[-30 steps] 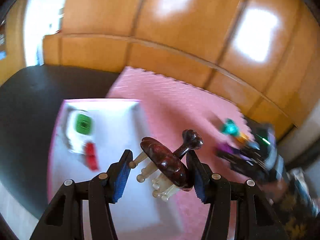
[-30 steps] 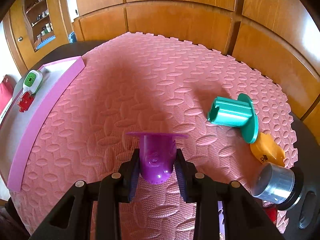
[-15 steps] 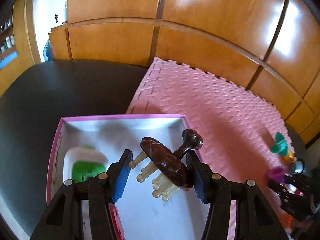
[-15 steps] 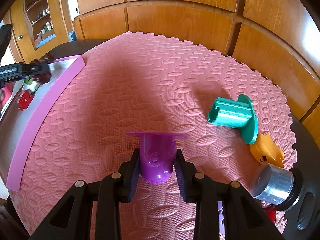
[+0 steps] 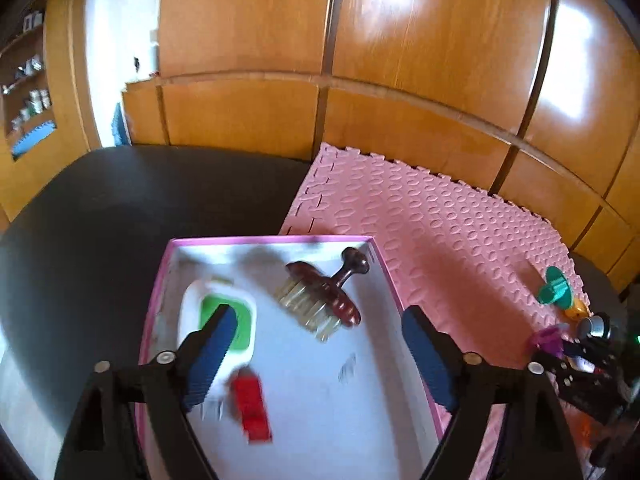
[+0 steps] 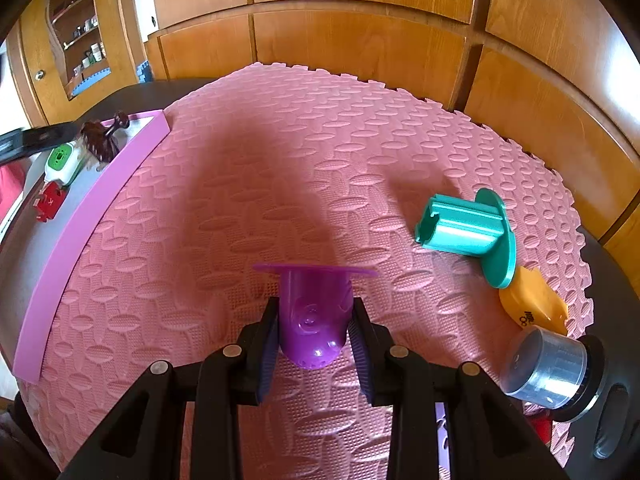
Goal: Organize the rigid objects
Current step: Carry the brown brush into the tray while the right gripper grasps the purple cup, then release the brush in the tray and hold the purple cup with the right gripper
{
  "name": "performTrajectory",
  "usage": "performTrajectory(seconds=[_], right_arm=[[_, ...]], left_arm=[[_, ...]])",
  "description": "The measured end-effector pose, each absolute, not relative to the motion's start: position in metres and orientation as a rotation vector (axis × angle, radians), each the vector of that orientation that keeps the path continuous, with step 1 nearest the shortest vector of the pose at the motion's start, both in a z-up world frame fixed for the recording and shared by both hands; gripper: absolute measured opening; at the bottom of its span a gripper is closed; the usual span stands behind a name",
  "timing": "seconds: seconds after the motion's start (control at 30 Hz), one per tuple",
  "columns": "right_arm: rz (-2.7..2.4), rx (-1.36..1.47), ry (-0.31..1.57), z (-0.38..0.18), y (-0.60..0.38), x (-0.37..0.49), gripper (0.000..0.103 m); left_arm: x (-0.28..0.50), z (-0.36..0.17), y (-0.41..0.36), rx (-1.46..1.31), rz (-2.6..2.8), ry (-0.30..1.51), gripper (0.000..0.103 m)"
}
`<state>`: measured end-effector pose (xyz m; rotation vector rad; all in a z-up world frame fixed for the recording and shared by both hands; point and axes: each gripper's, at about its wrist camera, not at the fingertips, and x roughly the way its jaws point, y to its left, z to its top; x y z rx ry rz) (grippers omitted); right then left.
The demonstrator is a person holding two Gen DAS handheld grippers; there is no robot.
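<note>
The dark table (image 5: 120, 220) carries everything, and a pink foam mat (image 6: 320, 152) covers most of its right part, reaching the wooden wall panels (image 5: 400, 40) at the far side. At the mat's left edge sits my pink-rimmed box (image 5: 384, 268) with its white floor.

My left gripper (image 5: 320, 356) hovers over the near part of that box. Its fingers (image 5: 212, 344) have just been opening and now stand wide apart with nothing between them. The wooden brush (image 5: 324, 300) lies tilted in the far right part of the box, bristles towards the left, knob handle pointing at the far right corner, clear of both fingers. To its left lies a white and green gadget (image 5: 224, 320), partly behind my left finger, and nearer to me a red block (image 5: 252, 408), blurred.

My right gripper (image 6: 314, 332) is over the near middle of the mat, its fingers (image 6: 268, 344) pressed on a purple plastic piece (image 6: 312, 316) with a flat flange on its far end. To the right on the mat lies a teal plastic piece (image 6: 464, 232) on its side, then an orange piece (image 6: 532, 304) just nearer, touching its flange, and a clear round container (image 6: 548, 364) at the mat's near right edge.
</note>
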<state>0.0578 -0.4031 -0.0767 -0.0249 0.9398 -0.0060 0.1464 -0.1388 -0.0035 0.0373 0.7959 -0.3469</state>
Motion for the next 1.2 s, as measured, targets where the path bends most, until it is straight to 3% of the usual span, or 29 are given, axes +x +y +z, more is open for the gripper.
performTrajectory(seconds=[0.2, 0.27, 1.2], right_arm=[[-0.008, -0.022, 0.929, -0.078, -0.403, 0.056, 0.033], [-0.010, -0.022, 0.924, -0.078, -0.403, 0.056, 0.033], [-0.023, -0.092, 0.866, -0.077, -0.397, 0.050, 0.032]], left_arm=[[0.098, 0.000, -0.129, 0.044, -0.317, 0.778, 0.094], [0.086, 0.002, -0.126, 0.029, -0.303, 0.778, 0.103], [0.041, 0.001, -0.107, 0.102, -0.152, 0.753, 0.103]])
